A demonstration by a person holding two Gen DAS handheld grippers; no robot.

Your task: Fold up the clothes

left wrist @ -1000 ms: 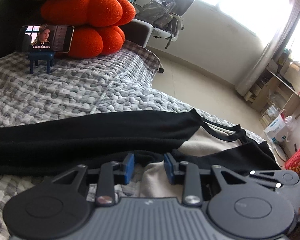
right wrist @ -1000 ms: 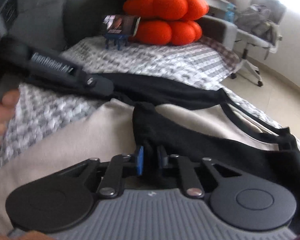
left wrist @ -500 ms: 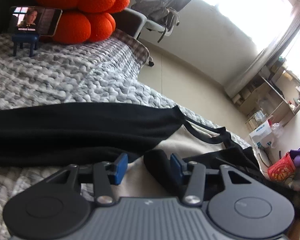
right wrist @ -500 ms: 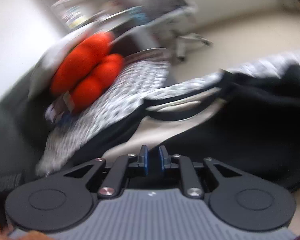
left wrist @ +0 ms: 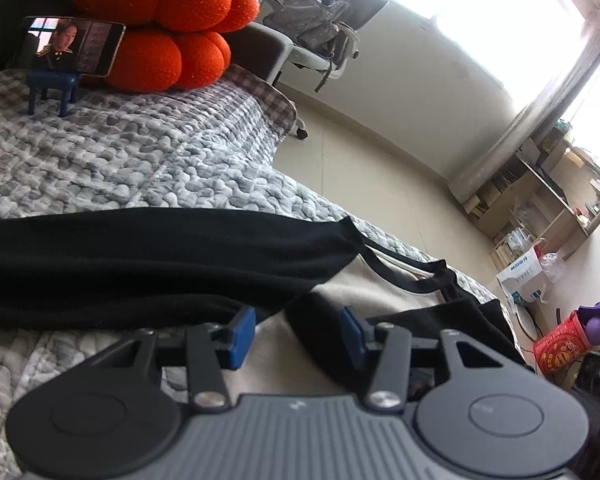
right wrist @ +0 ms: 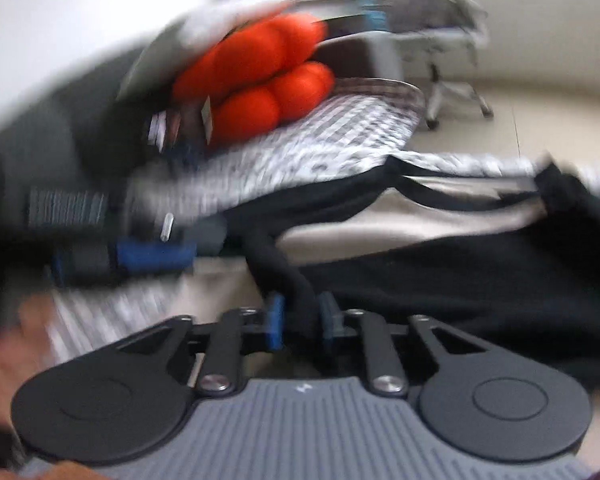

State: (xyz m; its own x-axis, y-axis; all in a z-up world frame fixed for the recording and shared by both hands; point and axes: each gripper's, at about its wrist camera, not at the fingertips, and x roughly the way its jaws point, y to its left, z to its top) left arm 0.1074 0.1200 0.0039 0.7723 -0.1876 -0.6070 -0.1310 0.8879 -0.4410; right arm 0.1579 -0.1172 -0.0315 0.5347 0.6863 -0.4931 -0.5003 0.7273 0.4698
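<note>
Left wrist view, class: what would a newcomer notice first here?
The stacked orange cushions at the far end of the bed, with a phone propped on a blue stand before them. Nearer, a black and beige garment lies across the grey quilt.

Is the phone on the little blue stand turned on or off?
On. The phone, leaning on the orange cushion, shows a lit picture of a person.

The left gripper (left wrist: 297,334) sits low with its blue pads spread wide, pointing toward 12 o'clock. The right gripper (right wrist: 299,320) has its pads drawn close, pinching black fabric; a bare hand (right wrist: 3,344) blurs at 9 o'clock.
</note>
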